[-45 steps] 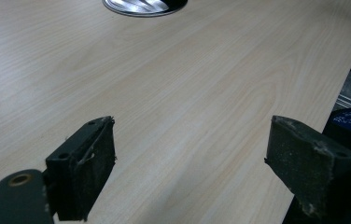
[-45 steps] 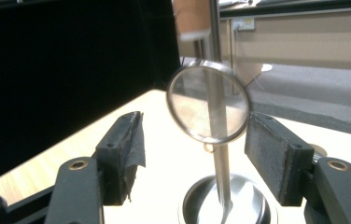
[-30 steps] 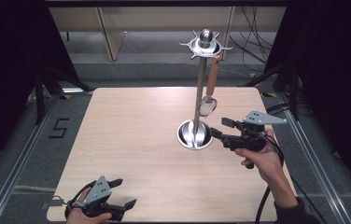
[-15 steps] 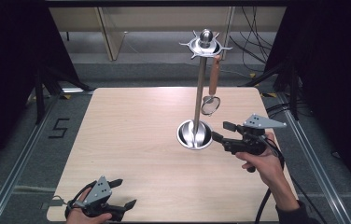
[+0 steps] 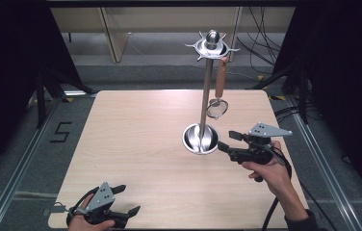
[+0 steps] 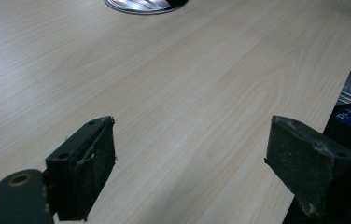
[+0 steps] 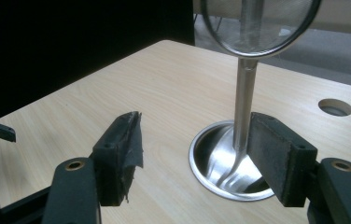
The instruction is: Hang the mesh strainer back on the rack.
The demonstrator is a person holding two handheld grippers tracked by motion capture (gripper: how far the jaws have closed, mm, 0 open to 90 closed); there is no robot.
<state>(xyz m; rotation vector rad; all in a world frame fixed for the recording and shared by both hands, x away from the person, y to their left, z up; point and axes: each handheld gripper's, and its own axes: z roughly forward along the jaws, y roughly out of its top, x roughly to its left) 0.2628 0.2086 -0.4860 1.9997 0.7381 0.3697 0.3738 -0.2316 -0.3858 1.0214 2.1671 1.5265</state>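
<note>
Judging from the layout, an approach step is in hand: the right tongs (image 5: pixel 228 140) are held open and empty just beside the stand's base (image 5: pixel 201 139), below the hanging strainer (image 5: pixel 217 108). The left tongs (image 5: pixel 123 199) are rested open near the desk (image 5: pixel 135 144) edge. Next, a raised reach toward the strainer's handle seems called for.

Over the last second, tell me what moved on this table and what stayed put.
Almost nothing changed. The right gripper, open and holding nothing, stayed beside the stand's round base with at most a slight shift. The left gripper stayed open at the table's near edge. The strainer still hangs from the stand's top ring. Nothing was grasped or released.
</note>
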